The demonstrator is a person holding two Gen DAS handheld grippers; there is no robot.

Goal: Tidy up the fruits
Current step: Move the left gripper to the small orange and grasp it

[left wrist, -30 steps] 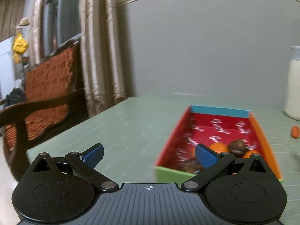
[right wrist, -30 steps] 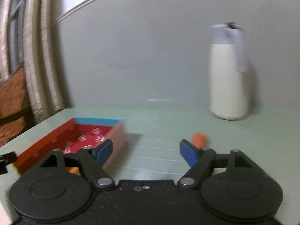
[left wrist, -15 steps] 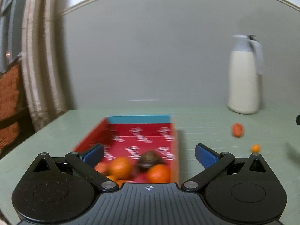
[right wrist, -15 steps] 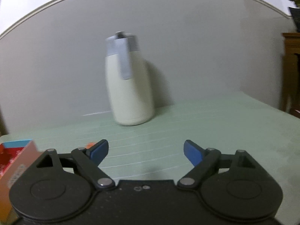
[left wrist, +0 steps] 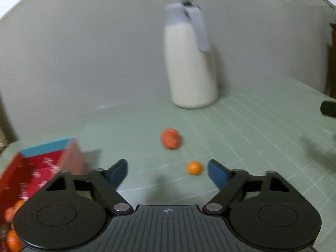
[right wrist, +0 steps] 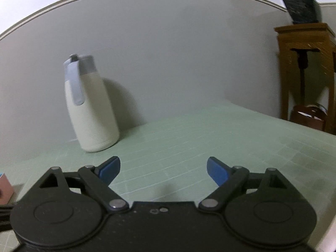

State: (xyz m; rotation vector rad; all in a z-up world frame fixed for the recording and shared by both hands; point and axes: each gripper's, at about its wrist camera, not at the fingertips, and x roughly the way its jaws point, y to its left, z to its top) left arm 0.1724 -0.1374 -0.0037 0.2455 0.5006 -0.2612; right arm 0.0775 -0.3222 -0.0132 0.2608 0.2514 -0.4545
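In the left wrist view my left gripper (left wrist: 167, 171) is open and empty above the green table. A small orange fruit (left wrist: 194, 168) lies on the table between its fingertips, nearer the right one. A larger red-orange fruit (left wrist: 170, 138) lies a little farther off. The red box (left wrist: 42, 163) with a blue end sits at the lower left, with several orange fruits (left wrist: 12, 239) in it. In the right wrist view my right gripper (right wrist: 163, 169) is open and empty over bare table. A corner of the box (right wrist: 5, 189) shows at the far left.
A tall cream jug with a grey lid and handle (left wrist: 190, 63) stands at the back by the grey wall; it also shows in the right wrist view (right wrist: 90, 109). A wooden stand (right wrist: 306, 73) with a potted plant is beyond the table's right edge.
Both grippers have swung to the right. In the left view the box slid to the lower left and the two loose fruits came to the middle. Both grippers stayed open.
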